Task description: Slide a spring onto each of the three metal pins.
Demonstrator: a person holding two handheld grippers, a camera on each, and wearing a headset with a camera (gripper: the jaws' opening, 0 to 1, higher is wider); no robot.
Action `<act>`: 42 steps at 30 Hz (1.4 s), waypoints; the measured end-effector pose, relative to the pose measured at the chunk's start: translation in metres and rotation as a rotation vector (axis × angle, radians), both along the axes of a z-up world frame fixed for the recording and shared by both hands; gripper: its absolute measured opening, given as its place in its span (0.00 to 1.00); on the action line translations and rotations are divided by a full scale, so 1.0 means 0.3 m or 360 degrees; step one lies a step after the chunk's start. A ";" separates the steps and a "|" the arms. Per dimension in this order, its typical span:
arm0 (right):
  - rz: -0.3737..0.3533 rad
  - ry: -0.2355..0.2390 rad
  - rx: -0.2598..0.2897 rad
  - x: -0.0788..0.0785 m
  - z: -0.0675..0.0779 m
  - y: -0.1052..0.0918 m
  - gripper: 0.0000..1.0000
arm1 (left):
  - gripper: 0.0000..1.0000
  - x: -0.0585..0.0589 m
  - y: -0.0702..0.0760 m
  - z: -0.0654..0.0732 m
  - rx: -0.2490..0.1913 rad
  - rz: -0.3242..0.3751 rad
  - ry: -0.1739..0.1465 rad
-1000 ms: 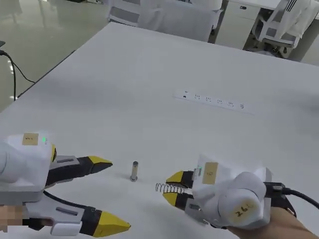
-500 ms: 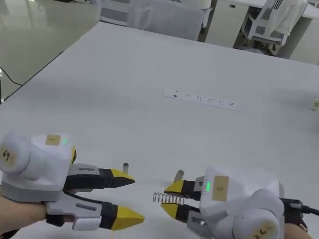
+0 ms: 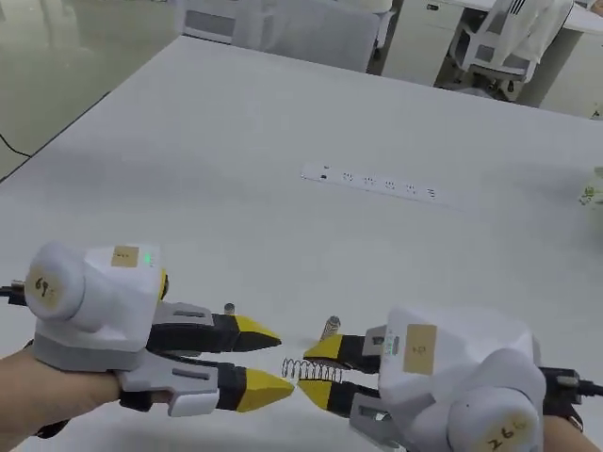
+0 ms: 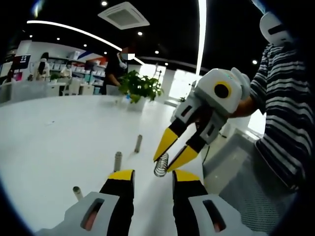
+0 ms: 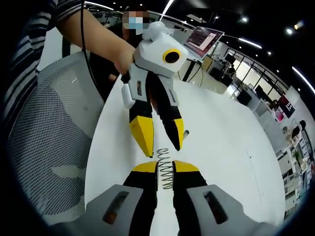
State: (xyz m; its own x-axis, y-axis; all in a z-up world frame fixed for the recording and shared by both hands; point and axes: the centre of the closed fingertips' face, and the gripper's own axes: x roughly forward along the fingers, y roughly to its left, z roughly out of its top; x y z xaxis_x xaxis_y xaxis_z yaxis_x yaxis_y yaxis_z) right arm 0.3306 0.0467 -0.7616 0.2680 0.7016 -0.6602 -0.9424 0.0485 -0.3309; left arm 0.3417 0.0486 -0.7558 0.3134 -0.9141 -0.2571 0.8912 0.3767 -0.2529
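Near the front edge of the white table (image 3: 283, 141), the left gripper (image 3: 280, 361) has closed in on the right gripper (image 3: 317, 369) over the last second. It stood well apart with its jaws spread wide, and now its yellow tips sit just beside the free end of the spring (image 3: 306, 370) at a narrower gap. The right gripper has kept its jaws pinched on the spring throughout, holding it by one end so that most of the coil pokes out toward the left gripper. The right gripper view shows this plainly, with the spring (image 5: 166, 169) held between its own tips and pointing at the other tool. Whether the left tips already touch the coil is hard to tell from these angles; they may be just short of it. In the left gripper view a near pin (image 4: 78, 192), a middle pin (image 4: 117, 161) and a far pin (image 4: 138, 143) stand on the table, all bare. The approach therefore looks like a handover or a steadying of the spring rather than a threading move, and all three pins seem left to do.
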 end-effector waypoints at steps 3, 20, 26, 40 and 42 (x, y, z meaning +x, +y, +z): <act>0.0002 0.0006 0.0009 -0.002 0.003 0.001 0.08 | 0.20 0.001 -0.005 0.003 -0.0007 -0.0004 -0.0003; 0.0050 -0.0009 0.0013 -0.012 0.009 -0.004 0.08 | 0.09 -0.024 -0.029 0.009 -0.0042 -0.0066 0.0012; 0.0084 -0.0018 0.0006 -0.018 0.010 -0.009 0.08 | 0.03 -0.043 -0.044 0.013 -0.0050 -0.0105 0.0003; 0.0106 -0.0029 -0.0007 -0.020 0.003 -0.013 0.08 | 0.02 -0.049 -0.051 0.018 -0.0068 -0.0171 -0.0024; 0.0114 -0.0026 -0.0017 -0.026 -0.005 -0.016 0.08 | 0.02 -0.052 -0.054 0.010 -0.0059 -0.0193 -0.0011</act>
